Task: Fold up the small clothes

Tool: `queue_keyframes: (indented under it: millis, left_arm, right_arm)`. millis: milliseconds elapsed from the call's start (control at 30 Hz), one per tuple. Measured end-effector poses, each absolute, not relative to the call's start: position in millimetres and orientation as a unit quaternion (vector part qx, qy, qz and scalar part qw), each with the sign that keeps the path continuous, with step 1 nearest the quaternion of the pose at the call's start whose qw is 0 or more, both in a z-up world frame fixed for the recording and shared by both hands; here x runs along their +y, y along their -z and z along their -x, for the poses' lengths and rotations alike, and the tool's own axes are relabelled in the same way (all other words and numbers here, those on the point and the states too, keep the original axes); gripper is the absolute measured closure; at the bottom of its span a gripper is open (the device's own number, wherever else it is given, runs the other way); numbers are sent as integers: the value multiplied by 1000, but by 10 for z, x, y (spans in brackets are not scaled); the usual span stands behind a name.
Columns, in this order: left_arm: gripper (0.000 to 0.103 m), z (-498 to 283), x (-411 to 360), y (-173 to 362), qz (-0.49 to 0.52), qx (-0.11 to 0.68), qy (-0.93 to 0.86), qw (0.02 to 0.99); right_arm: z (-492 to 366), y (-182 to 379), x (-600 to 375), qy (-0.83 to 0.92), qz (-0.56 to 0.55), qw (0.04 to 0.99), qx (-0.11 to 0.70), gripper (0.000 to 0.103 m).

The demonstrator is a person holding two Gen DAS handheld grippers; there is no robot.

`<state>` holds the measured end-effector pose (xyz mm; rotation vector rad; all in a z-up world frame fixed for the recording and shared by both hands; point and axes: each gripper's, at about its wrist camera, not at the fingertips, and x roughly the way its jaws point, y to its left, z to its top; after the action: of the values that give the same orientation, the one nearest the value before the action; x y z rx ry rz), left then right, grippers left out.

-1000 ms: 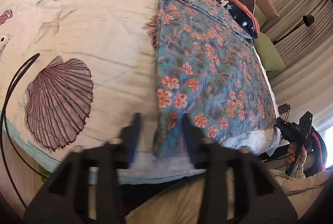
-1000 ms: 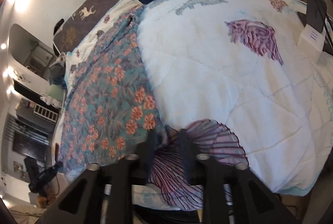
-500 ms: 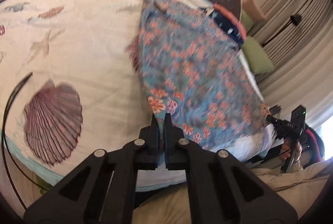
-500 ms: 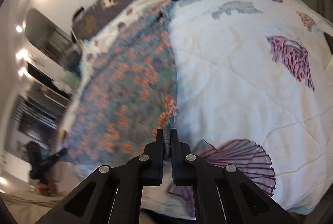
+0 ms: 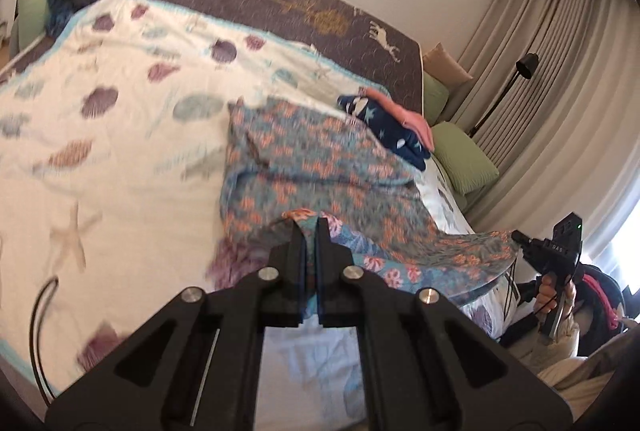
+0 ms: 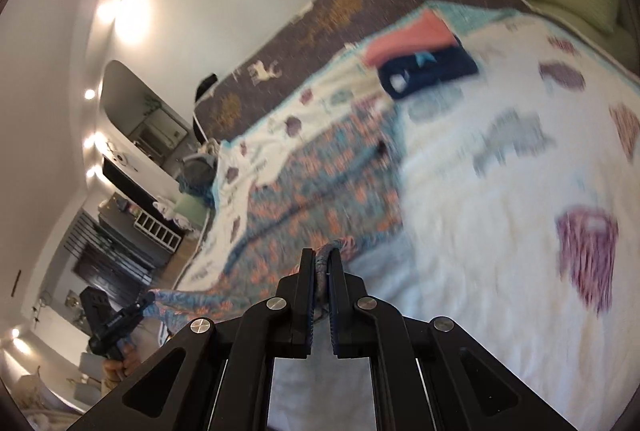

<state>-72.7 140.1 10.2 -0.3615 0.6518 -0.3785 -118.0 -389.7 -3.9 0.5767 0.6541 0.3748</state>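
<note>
L claw (image 5: 311,231), lower centre of frame: fingers pressed together, pinching near hem of floral garment (image 5: 304,167). R claw (image 6: 322,261), lower centre of its frame: also clamped on a bunched corner of same garment. Each claw shows in the other's view: R at right edge of L view (image 5: 520,239), L at lower left of R view (image 6: 144,301), both w/ cloth in grip. Near edge of garment lifted off bed and stretched between the two claws; far part still lies on the shell-print quilt (image 5: 120,159), centre of frame. Much motion blur. Folded navy star piece (image 5: 384,127) w/ pink piece (image 5: 404,113) beside it, upper right of garment on quilt. Green cushion (image 5: 464,159) past bed edge, right.
</note>
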Motion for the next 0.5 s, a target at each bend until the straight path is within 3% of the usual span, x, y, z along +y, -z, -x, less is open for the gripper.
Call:
queue_keyframes:
  millis: [500]
  left_arm:
    - [98, -645, 1295, -564, 153, 301, 167, 926]
  right_arm:
    - [-294, -520, -3695, -136, -233, 923, 273, 98]
